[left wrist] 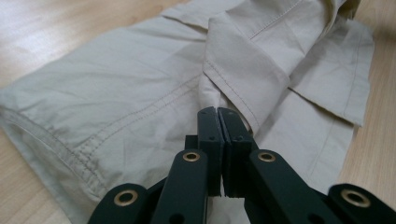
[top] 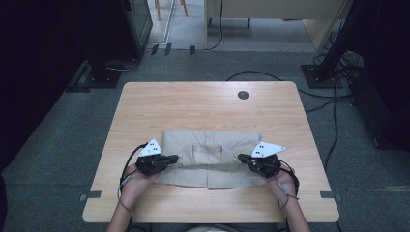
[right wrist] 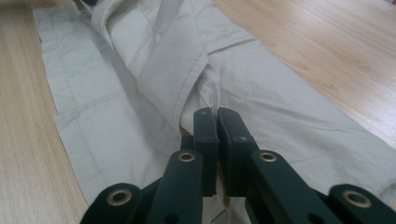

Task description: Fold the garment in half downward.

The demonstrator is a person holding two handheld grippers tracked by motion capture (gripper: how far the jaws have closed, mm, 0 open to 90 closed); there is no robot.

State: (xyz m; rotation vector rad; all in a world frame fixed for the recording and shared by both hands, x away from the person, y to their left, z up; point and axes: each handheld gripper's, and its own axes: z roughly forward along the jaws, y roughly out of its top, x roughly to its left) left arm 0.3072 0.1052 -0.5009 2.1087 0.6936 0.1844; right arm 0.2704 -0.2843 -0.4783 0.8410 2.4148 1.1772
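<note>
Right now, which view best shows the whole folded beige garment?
The high view: the beige garment lies whole on the table, all its edges visible. The left gripper view and right gripper view each give close-ups of one end, folds and seams.

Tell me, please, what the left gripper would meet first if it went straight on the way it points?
Probably the raised fold of the beige garment right ahead of the left gripper; its fingers already pinch that cloth.

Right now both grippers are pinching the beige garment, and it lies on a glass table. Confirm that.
Not quite: the table is light wood, as the high view shows. The rest holds: the left gripper and the right gripper are each shut on a fold of the beige garment.
</note>
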